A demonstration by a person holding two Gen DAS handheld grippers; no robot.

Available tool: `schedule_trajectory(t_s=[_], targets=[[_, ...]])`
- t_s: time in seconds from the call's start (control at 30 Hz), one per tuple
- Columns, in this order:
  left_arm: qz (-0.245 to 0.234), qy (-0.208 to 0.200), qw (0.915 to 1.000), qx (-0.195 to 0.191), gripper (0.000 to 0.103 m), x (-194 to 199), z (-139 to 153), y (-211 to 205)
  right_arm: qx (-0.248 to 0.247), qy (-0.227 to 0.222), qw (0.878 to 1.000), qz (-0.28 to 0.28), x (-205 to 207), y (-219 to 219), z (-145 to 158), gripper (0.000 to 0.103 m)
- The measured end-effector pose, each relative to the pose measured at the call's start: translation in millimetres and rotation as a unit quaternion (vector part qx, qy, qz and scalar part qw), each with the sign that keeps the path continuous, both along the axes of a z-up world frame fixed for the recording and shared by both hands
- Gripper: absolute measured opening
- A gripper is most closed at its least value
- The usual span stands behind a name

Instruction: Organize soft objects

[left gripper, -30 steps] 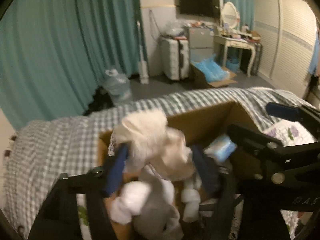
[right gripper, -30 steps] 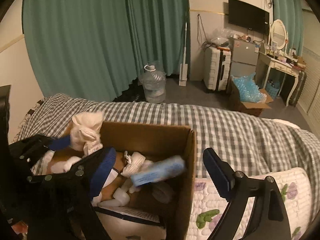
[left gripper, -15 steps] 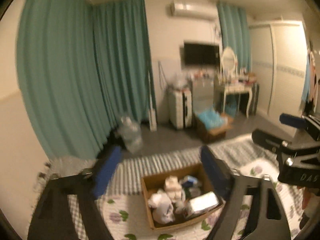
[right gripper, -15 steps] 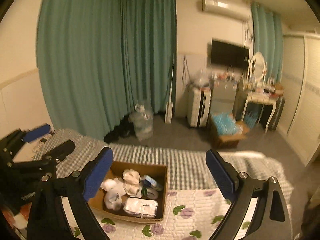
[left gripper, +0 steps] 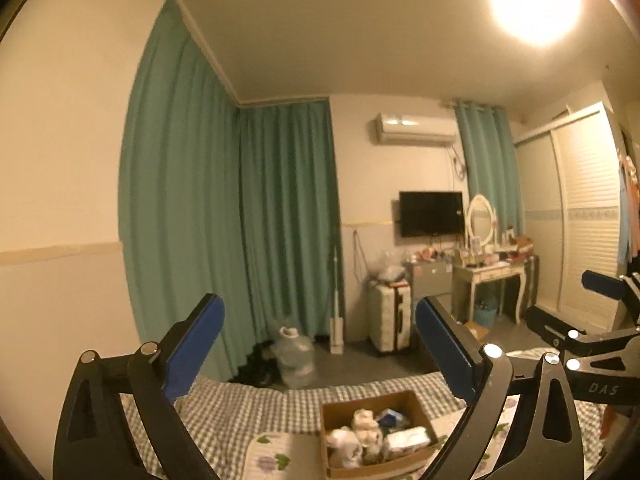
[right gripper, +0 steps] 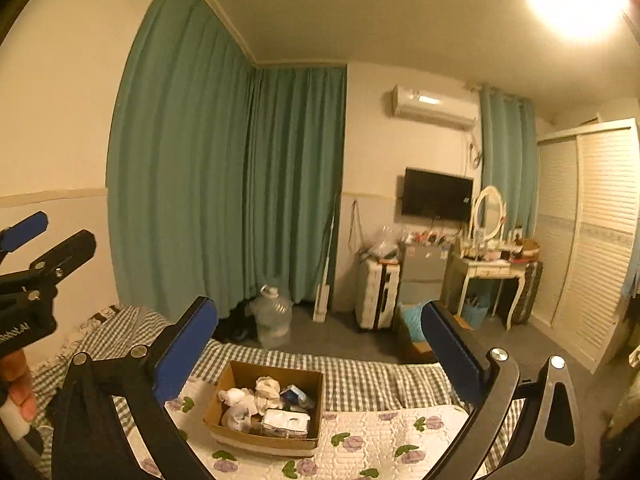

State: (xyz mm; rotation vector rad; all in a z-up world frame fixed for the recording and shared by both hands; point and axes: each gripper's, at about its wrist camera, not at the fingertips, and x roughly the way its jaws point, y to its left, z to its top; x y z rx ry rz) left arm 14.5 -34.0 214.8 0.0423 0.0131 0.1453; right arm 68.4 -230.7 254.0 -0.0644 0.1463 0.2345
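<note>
A brown cardboard box [left gripper: 370, 400] [right gripper: 276, 372] sits on the bed, far below and ahead of both grippers. White socks and cloth bundles [left gripper: 352, 436] [right gripper: 240, 404] fill it, beside a white tissue pack [left gripper: 408, 438] [right gripper: 286, 422] and a small blue pack [left gripper: 394, 416] [right gripper: 294, 394]. My left gripper [left gripper: 316, 320] [right gripper: 46, 238] is held high and level; its jaws are opening with nothing between them. My right gripper [right gripper: 320, 316] [left gripper: 576, 304] is alongside it, jaws also opening and empty.
The bed has a checked sheet [right gripper: 360, 376] and a floral quilt [right gripper: 380, 436]. Beyond it are a water jug [right gripper: 274, 316], a white suitcase [right gripper: 376, 292], a dressing table [right gripper: 488, 272], teal curtains [right gripper: 224, 184] and a wardrobe [right gripper: 600, 232]. A hand [right gripper: 18, 392] shows at left.
The left gripper let go of a white cloth bundle and the right of the blue pack over the box. Both pulled up and back, jaws widening; the box now looks small and distant.
</note>
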Motion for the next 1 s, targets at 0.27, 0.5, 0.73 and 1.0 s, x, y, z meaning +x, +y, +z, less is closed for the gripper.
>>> schedule_trajectory(t_s=[0.27, 0.5, 0.73, 1.0], targets=[[0.011, 0.036, 0.9993, 0.0, 0.098, 14.6, -89.5, 15.2, 0.01, -0.005, 1.0, 0.024, -2.2, 7.6, -77.5, 0.103], [0.022, 0.111, 0.9931, -0.029, 0.098, 53.4, -169.7, 25.7, 0.014, 0.029, 0.999, 0.027, 31.3, 22.8, -173.0, 0.103], [0.017, 0.129, 0.9909, -0.034, 0.098, 48.8, -188.4, 30.2, 0.017, 0.115, 0.993, 0.021, 59.6, 29.0, -230.3, 0.103], [0.009, 0.145, 0.9884, -0.043, 0.098, 52.1, -195.3, 28.7, 0.031, 0.139, 0.99, 0.021, 65.4, 30.3, -238.4, 0.103]])
